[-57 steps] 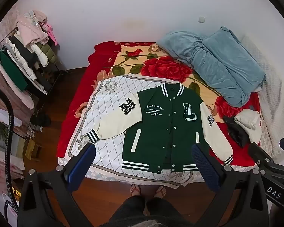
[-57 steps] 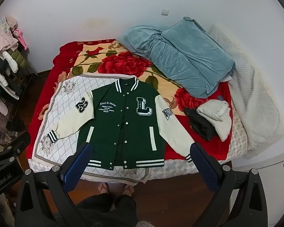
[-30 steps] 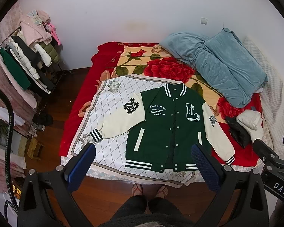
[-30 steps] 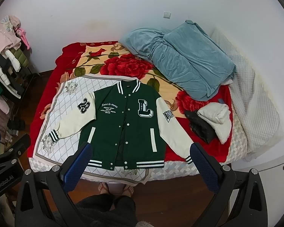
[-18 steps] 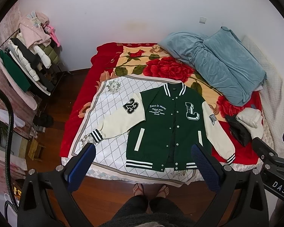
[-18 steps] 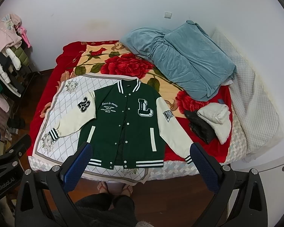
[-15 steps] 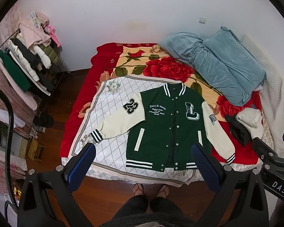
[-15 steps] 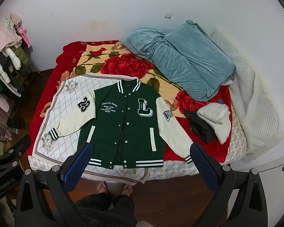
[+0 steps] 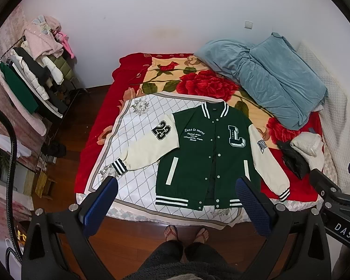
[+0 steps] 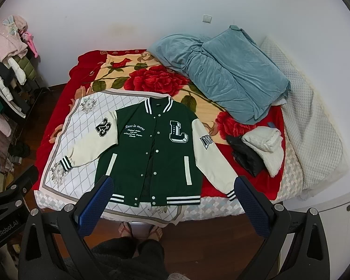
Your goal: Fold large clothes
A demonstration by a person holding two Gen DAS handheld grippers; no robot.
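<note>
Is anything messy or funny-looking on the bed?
The green jacket lies flat, front up, but its front is only partly snapped and gapes near the hem. The blue blanket is bunched in a heap at the far corner, and a black garment and a white fluffy one sit crumpled beside the jacket's sleeve.

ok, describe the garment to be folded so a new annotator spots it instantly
On the bed, look at the white diamond-pattern sheet at the near edge. The varsity jacket lies flat there, front up, sleeves spread. Unlike the blue blanket and the small white and black bundle beside it, it is dark green with cream sleeves, an "L" and a "23".
</note>
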